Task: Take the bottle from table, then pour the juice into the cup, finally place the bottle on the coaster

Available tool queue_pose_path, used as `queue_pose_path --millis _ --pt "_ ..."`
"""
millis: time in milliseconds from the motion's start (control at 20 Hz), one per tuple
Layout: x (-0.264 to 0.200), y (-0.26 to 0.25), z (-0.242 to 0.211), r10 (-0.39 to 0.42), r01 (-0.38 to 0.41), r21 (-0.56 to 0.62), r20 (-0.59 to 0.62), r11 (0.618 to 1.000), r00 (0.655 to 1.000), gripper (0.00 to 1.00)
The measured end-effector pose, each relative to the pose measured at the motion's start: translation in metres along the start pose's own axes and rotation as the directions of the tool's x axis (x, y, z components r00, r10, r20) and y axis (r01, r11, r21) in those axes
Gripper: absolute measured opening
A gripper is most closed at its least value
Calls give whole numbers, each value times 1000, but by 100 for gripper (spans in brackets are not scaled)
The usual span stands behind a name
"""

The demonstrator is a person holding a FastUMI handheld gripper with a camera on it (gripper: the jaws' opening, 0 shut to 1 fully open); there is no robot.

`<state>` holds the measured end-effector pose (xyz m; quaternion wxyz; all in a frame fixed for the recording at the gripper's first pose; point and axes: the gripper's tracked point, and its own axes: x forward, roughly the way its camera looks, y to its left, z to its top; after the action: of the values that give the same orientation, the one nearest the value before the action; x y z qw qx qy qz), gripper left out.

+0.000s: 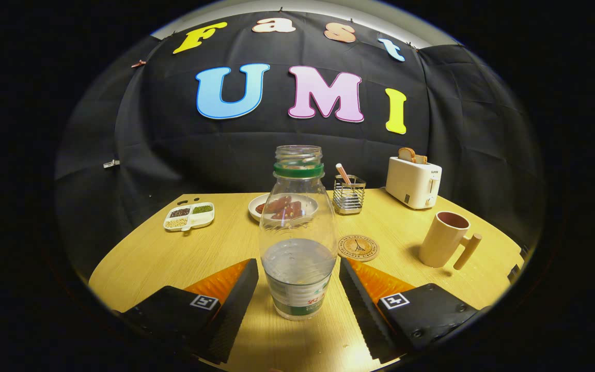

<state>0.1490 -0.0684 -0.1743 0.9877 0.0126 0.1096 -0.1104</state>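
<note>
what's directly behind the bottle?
A white plate of reddish food, seen partly through the clear bottle; its middle is distorted by the bottle. The gripper is open, fingers either side of the bottle, not touching.

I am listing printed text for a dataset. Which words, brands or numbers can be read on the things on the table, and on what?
None reads clearly.
On the bottle: red and green label print, curved, unreadable.
On the toaster: small dark brand mark, too small.
On the coaster: letters ringing a tower drawing, too small.
On the tongs, open either side of the bottle: square coded markers, no words.
</note>
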Motion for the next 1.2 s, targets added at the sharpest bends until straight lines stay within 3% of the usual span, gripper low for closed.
queue_pose_path --millis 300,500,800,1200 --pt "8 -3 -8 -10 10 -42 -8 999 1000 96" --pt "13 0 -6 -4 4 -52 12 999 1000 80" --pt "12 6 -5 21 -20 -35 13 999 1000 73" --pt "-4 1 21 61 -64 110 26 992 998 72"
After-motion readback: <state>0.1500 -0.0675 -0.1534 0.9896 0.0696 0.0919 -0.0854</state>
